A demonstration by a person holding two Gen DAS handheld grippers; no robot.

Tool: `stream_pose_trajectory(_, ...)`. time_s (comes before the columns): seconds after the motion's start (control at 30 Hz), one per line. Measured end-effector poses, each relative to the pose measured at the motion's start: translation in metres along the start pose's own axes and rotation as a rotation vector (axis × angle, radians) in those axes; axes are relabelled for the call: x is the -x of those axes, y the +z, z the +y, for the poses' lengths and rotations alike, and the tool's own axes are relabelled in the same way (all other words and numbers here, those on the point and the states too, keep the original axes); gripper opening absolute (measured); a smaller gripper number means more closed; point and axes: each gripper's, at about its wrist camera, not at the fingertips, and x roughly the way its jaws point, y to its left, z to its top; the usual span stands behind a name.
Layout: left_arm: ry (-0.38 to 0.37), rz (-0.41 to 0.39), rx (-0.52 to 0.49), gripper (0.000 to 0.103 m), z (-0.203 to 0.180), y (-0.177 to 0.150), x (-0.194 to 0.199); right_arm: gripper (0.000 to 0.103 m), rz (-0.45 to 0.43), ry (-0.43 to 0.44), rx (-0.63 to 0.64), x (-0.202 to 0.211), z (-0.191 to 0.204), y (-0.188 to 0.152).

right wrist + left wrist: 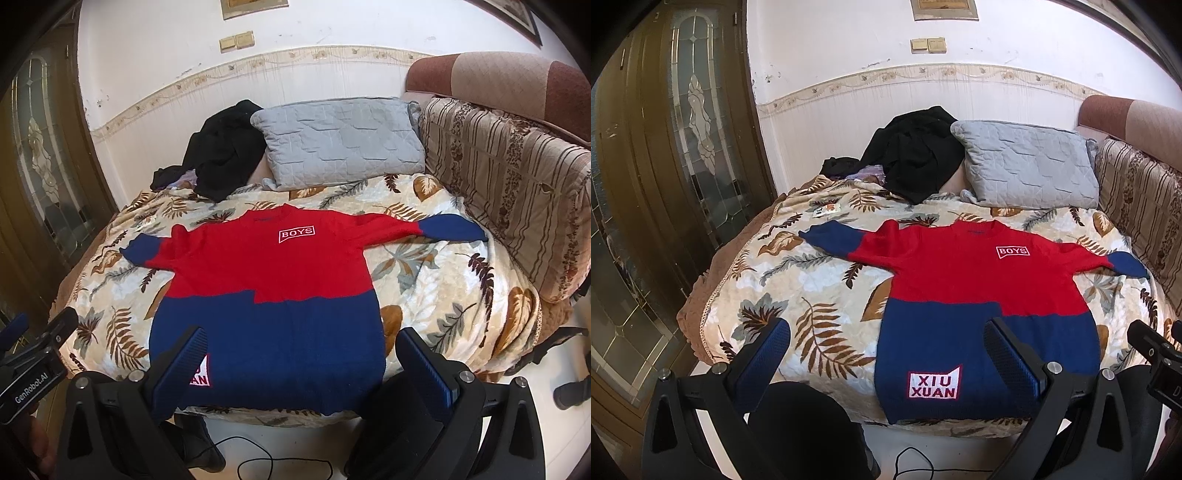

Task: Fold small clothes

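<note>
White walls with a tan patterned border band back a bed (827, 280) covered by a cream quilted blanket printed with brown and grey leaves. No containers show; everything lies loose on the bed. A small knitted sweater (964, 295) is spread flat and face up near the foot edge, sleeves stretched out to both sides. Its chest is red with a white "BOYS" patch, its lower body and cuffs are navy, and a "XIU XUAN" label sits near the hem. Behind it a grey quilted pillow (1027, 166) leans beside a crumpled heap of black clothes (916, 155). A striped, floral padded cushion (517, 192) runs along the right side. A dark wooden door with leaded glass (698, 125) stands at left.

The left gripper (886, 354) and right gripper (306, 362) hover above the hem, their blue ribbed fingers (764, 354) spread wide apart, grasping nothing. A thin black cable (280, 463) curls on the white floor below.
</note>
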Motion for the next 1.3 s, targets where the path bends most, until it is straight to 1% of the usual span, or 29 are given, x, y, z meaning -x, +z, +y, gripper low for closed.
stream_pose_trajectory(0.1,-0.008,0.013,-0.007,0.103,-0.002,0.003,-0.009,0.103,0.0,-0.006,0.002,-0.005,-0.001,0.004)
stream_pose_trajectory(0.17,-0.038,0.046,-0.01,0.103,-0.005,0.008,-0.023,0.103,-0.001,-0.005,-0.006,-0.01,-0.005,0.008)
stream_pose_trajectory(0.27,-0.12,0.138,0.005,0.103,-0.007,0.019,-0.061,0.103,-0.004,0.005,-0.038,-0.022,-0.018,0.02)
stream_pose_trajectory(0.37,-0.147,0.218,0.017,0.103,-0.014,0.03,-0.11,0.103,-0.011,0.053,-0.114,-0.039,-0.046,0.037)
stream_pose_trajectory(0.4,-0.14,0.232,0.021,0.103,-0.017,0.034,-0.128,0.103,-0.011,0.073,-0.15,-0.044,-0.057,0.043)
stream_pose_trajectory(0.5,-0.089,0.265,0.015,0.103,-0.029,0.046,-0.188,0.103,-0.035,0.147,-0.307,-0.069,-0.106,0.062)
stream_pose_trajectory(0.57,-0.066,0.282,0.007,0.103,-0.036,0.05,-0.218,0.103,-0.059,0.194,-0.43,-0.092,-0.145,0.073)
stream_pose_trajectory(0.67,-0.072,0.336,0.007,0.103,-0.049,0.052,-0.269,0.103,-0.1,0.258,-0.598,-0.128,-0.196,0.086)
stream_pose_trajectory(0.73,-0.066,0.362,0.004,0.103,-0.057,0.049,-0.294,0.103,-0.109,0.274,-0.718,-0.154,-0.227,0.089)
stream_pose_trajectory(0.8,-0.051,0.421,-0.024,0.103,-0.066,0.043,-0.318,0.103,-0.126,0.309,-0.837,-0.182,-0.256,0.089)
stream_pose_trajectory(0.9,-0.052,0.449,-0.064,0.103,-0.076,0.033,-0.334,0.099,-0.144,0.315,-1.029,-0.227,-0.295,0.086)
stream_pose_trajectory(0.93,-0.066,0.465,-0.079,0.103,-0.079,0.03,-0.339,0.095,-0.136,0.325,-1.068,-0.239,-0.304,0.085)
stream_pose_trajectory(0.97,-0.084,0.486,-0.087,0.103,-0.082,0.027,-0.343,0.094,-0.124,0.332,-1.116,-0.252,-0.313,0.083)
stream_pose_trajectory(1.0,-0.088,0.494,-0.089,0.103,-0.083,0.026,-0.346,0.094,-0.119,0.328,-1.179,-0.265,-0.323,0.078)
stream_pose_trajectory(1.03,-0.092,0.483,-0.08,0.103,-0.082,0.025,-0.347,0.094,-0.119,0.328,-1.218,-0.272,-0.329,0.074)
stream_pose_trajectory(1.1,-0.099,0.475,-0.062,0.103,-0.081,0.025,-0.348,0.092,-0.12,0.326,-1.272,-0.286,-0.342,0.068)
stream_pose_trajectory(1.2,-0.106,0.463,-0.043,0.103,-0.08,0.022,-0.347,0.087,-0.126,0.268,-1.316,-0.297,-0.36,0.063)
stream_pose_trajectory(1.27,-0.105,0.431,-0.041,0.103,-0.08,0.018,-0.343,0.083,-0.128,0.27,-1.331,-0.302,-0.37,0.063)
stream_pose_trajectory(1.3,-0.107,0.404,-0.039,0.103,-0.08,0.015,-0.34,0.083,-0.147,0.254,-1.32,-0.304,-0.376,0.069)
